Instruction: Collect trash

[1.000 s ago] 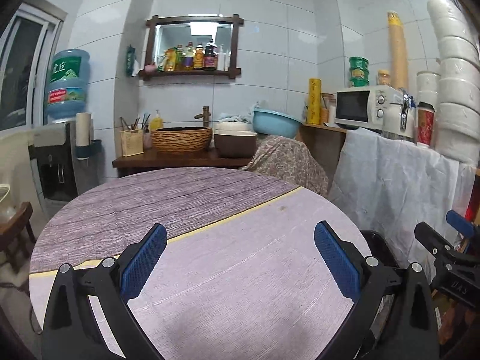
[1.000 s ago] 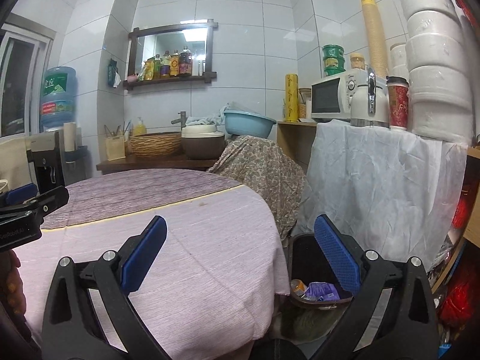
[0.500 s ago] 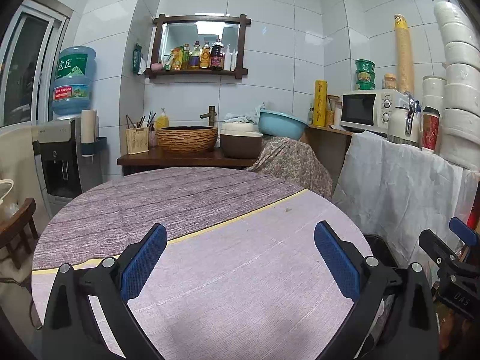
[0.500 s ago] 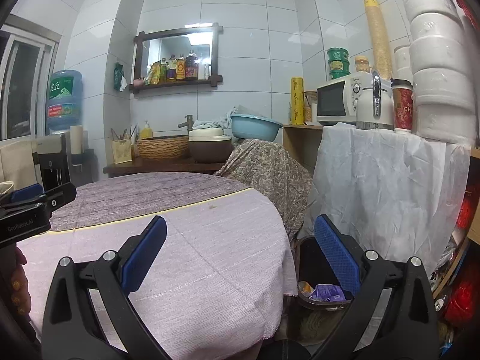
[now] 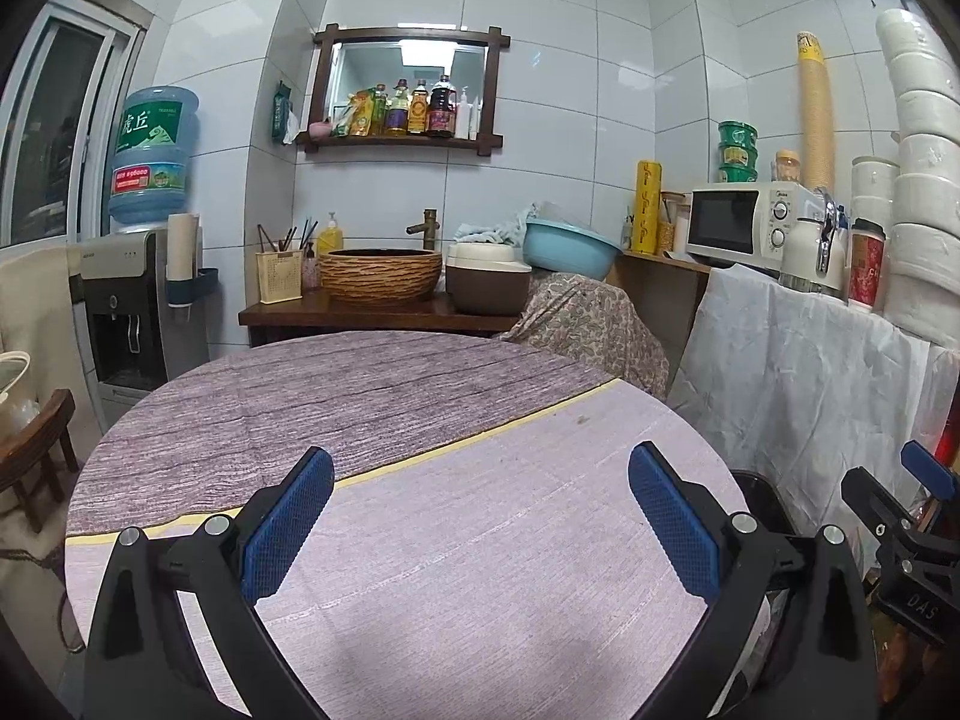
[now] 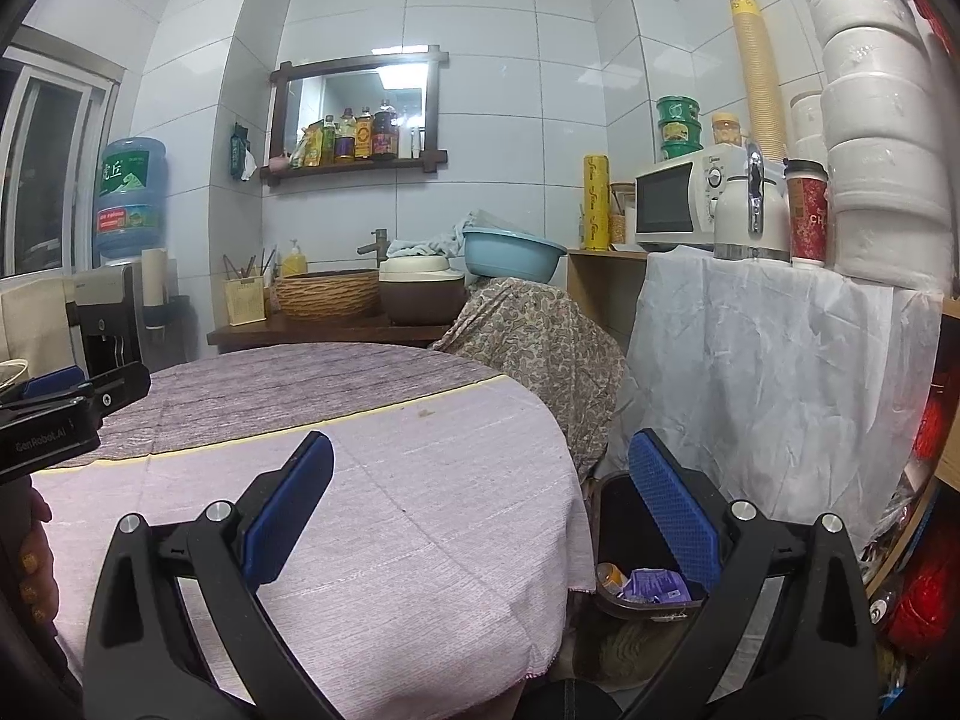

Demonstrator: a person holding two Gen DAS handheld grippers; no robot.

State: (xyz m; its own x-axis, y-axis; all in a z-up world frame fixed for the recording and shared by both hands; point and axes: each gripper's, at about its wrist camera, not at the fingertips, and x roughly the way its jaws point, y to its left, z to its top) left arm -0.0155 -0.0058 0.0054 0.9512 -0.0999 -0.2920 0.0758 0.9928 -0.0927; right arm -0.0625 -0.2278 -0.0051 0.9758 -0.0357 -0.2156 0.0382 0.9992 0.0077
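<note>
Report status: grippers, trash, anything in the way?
Left gripper and right gripper open, empty. Trash in bin beside table: purple wrapper. Nothing blocking.

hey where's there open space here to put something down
The round table is bare from the yellow seam to the near edge, and beyond to the sink counter. Crowded: that counter, the microwave shelf, and the trash bin beside the table.
</note>
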